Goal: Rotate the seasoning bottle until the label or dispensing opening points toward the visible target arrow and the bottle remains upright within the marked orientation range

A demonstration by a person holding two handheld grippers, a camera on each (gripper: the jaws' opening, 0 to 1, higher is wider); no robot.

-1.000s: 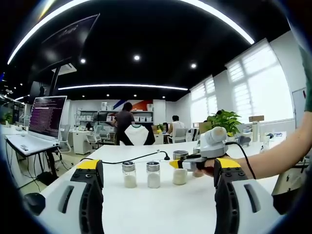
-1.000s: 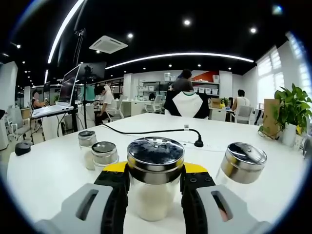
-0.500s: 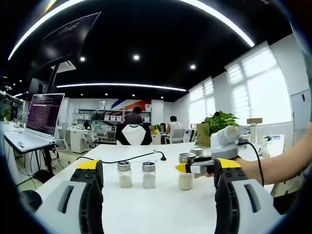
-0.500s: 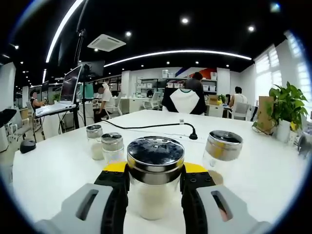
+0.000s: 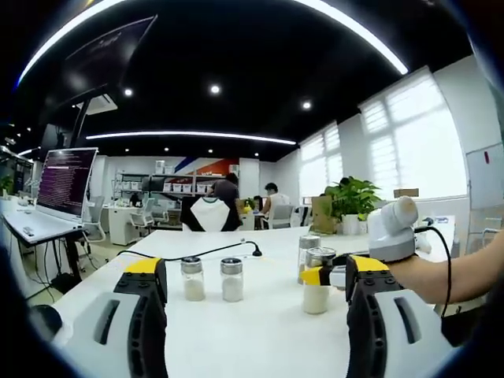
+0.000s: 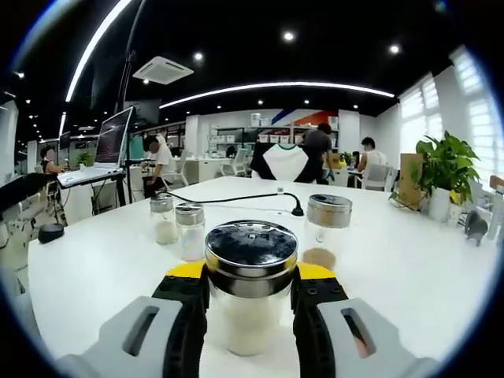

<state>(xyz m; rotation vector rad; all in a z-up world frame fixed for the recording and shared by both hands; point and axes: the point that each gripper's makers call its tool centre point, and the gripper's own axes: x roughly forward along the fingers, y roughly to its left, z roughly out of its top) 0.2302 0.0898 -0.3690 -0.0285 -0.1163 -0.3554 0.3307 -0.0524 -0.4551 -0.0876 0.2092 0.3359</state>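
My right gripper (image 6: 250, 311) is clamping the seasoning bottle (image 6: 251, 283) upright between its yellow-tipped jaws, just above the white table (image 6: 409, 268). My left gripper (image 5: 256, 315) is hovering with jaws wide apart and holding nothing. Beyond them, three more shakers are standing: a pair (image 6: 177, 228) together and a taller jar (image 6: 326, 228) beside a black cable (image 6: 236, 198).

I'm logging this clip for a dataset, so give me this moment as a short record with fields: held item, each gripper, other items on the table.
held item: seasoning bottle, upright, white contents, metal lid
right gripper: jaws shut on the seasoning bottle
left gripper: jaws open, holding nothing
other shakers: pair of small shakers, one larger shaker
table: white, black cable across it
target arrow: cannot tell
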